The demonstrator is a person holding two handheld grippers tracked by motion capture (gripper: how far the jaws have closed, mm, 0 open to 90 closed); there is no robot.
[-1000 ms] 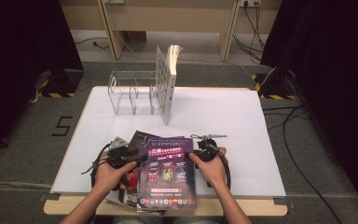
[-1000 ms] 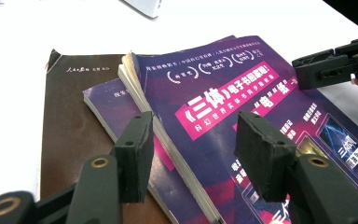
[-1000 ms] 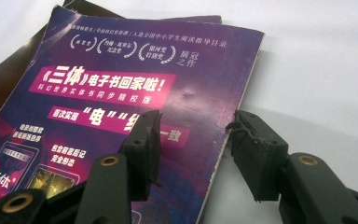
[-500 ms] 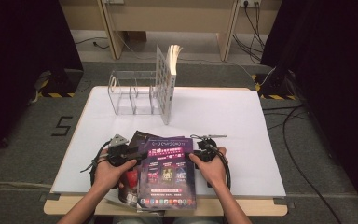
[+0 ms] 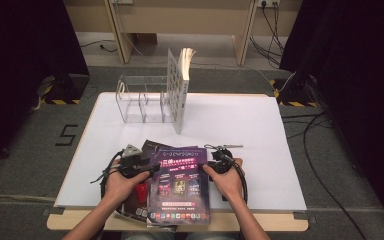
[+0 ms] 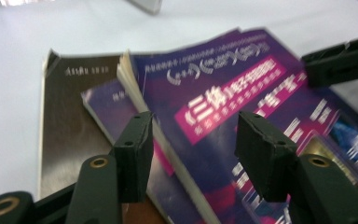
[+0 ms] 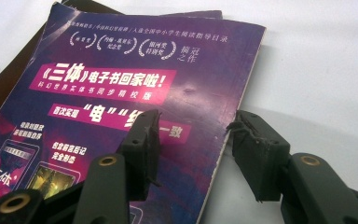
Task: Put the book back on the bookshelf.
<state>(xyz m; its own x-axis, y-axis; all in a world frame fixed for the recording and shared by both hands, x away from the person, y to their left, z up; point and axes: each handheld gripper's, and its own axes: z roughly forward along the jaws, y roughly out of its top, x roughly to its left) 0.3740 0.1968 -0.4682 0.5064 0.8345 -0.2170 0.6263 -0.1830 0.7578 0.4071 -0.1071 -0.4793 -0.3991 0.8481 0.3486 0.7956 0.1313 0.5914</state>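
High view: purple book [image 5: 180,187] lies on top of a small stack at the near edge of the white table [image 5: 240,125], hanging slightly over the front edge; a dark book [image 5: 152,147] pokes out beneath it at the far left corner. Left gripper [image 5: 147,169] at the book's left edge, right gripper [image 5: 211,167] at its right edge, both near the book's far end, a hand behind each. Farther back, a clear rack [image 5: 142,100] with a white grid divider [image 5: 176,95] upright and a book [image 5: 186,62] standing against it, well apart from the stack. Left gripper view: left gripper [image 6: 193,149] jaws apart, straddling the left page edge of the purple book [image 6: 242,93], one jaw over the cover, the other over a lower purple book [image 6: 105,109] and the dark book [image 6: 70,121]; pads not pressing on anything. The other gripper shows at upper right. Right gripper view: right gripper [image 7: 193,149] jaws apart, straddling the right edge of the purple book [image 7: 121,84], one jaw above the cover, the other over the bare table [image 7: 317,70]; no clamp visible.
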